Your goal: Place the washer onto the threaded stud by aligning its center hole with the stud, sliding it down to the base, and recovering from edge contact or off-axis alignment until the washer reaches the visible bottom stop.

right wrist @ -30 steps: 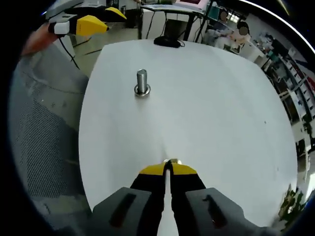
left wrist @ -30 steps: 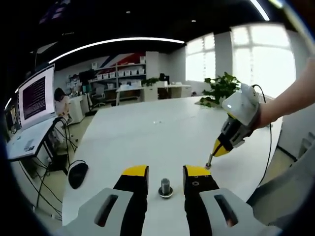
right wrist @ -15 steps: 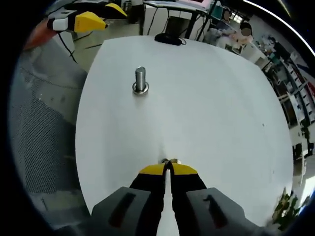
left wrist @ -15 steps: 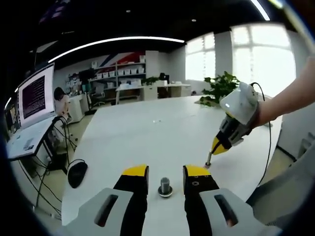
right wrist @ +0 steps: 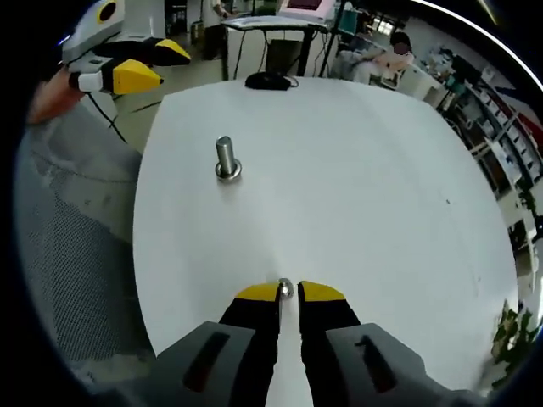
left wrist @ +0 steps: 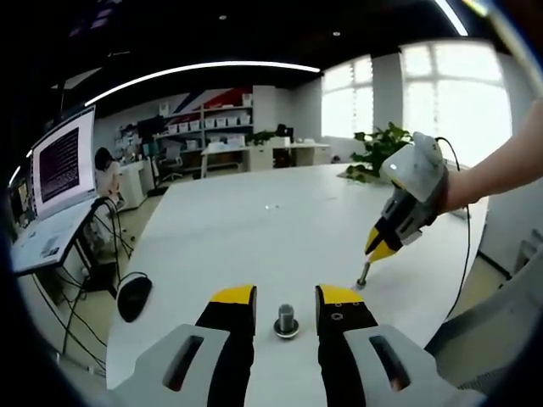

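1. The right gripper [right wrist: 288, 292] now shows a gap between its yellow-tipped jaws where a second ago they were pressed together. A small shiny round piece, most likely the washer [right wrist: 286, 288], sits in that gap at lower centre of the right gripper view. Whether the jaws grip it or have let go cannot be told.

2. In the left gripper view the right gripper [left wrist: 379, 248] stands higher off the white table [left wrist: 254, 229] than half a second ago. A thin metal piece [left wrist: 363, 275] hangs below its tips at right of centre, down to the table surface.

3. My judgement: the washer is picked up or nearly so, but not yet carried. The threaded stud [right wrist: 225, 158] stands well apart from it, upper left of centre in the right gripper view, so alignment has not begun.

4. From left in the left gripper view: a lit monitor [left wrist: 64, 165] on a side desk, then a dark mouse [left wrist: 132, 297] at the table's edge. At bottom centre the left gripper [left wrist: 286, 297] holds its jaws apart on either side of the stud [left wrist: 286, 318] without touching it.

5. The stud is a short upright steel cylinder with a dull sheen, rising from a wider round flange that serves as the bottom stop.

6. The table is smooth, matt white and rounded. The jaws are black with glossy yellow caps.
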`<act>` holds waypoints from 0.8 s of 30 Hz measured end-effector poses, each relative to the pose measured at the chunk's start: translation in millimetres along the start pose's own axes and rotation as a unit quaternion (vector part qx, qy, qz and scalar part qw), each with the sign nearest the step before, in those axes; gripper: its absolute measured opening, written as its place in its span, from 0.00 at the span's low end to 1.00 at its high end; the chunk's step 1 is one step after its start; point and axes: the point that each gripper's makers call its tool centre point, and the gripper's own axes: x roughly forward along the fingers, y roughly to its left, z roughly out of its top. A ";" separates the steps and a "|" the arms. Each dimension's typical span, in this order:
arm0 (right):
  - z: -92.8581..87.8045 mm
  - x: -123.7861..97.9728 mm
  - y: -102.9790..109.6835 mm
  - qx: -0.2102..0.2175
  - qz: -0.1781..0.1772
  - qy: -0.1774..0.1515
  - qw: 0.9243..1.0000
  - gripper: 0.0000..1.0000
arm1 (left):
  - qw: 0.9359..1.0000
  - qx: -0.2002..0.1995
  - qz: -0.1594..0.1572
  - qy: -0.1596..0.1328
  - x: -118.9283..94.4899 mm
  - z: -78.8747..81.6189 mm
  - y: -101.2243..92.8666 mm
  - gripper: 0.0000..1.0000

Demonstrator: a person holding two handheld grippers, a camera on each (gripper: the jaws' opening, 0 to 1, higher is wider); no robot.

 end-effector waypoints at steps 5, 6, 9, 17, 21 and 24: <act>-3.3 1.4 12.2 -0.025 0.000 -0.001 1.000 0.09 | 1.000 0.001 0.001 0.002 0.6 -0.6 0.8 0.26; -3.4 1.6 14.0 -0.027 0.001 -0.002 1.000 0.09 | 1.000 0.001 0.001 0.002 0.7 -1.0 0.7 0.26; -3.9 2.0 16.1 -0.045 -0.006 -0.004 0.999 0.09 | 1.000 0.004 0.002 0.006 1.0 -2.4 1.1 0.26; -0.8 2.3 15.0 -0.074 -0.029 -0.015 0.997 0.07 | 1.000 0.004 0.005 0.006 0.9 -2.6 3.0 0.26; -0.6 2.4 11.1 -0.081 -0.046 -0.018 0.996 0.06 | 1.000 0.003 0.006 0.007 0.5 -3.1 3.7 0.26; 1.5 -0.3 11.5 -0.090 -0.057 -0.025 0.994 0.06 | 1.000 0.003 0.007 0.008 0.2 -3.6 4.4 0.26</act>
